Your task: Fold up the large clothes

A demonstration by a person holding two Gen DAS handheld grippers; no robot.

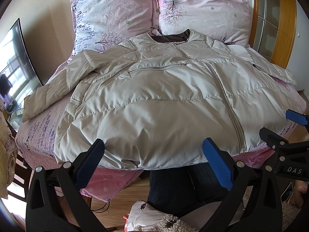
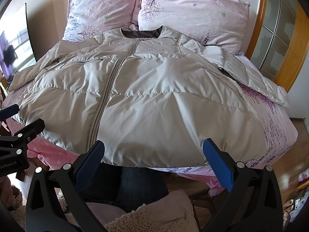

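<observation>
Beyond the bed (image 1: 48, 154) edge, jacket (image 1: 154, 100) hem unseen.

A cream jacket (image 1: 154, 100) with brown lining lies on a pink, purple-flowered sheet (image 1: 38, 131); blue tool pads (image 1: 218, 166).

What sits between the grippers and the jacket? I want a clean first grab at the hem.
Nothing visible. The left gripper and right gripper are both open just short of the jacket hem, which overhangs the bed edge.

bed (image 1: 38, 135) pink floral | headboard (image 2: 258, 9) wood | floor (image 1: 123, 195) seemingly wood
</observation>
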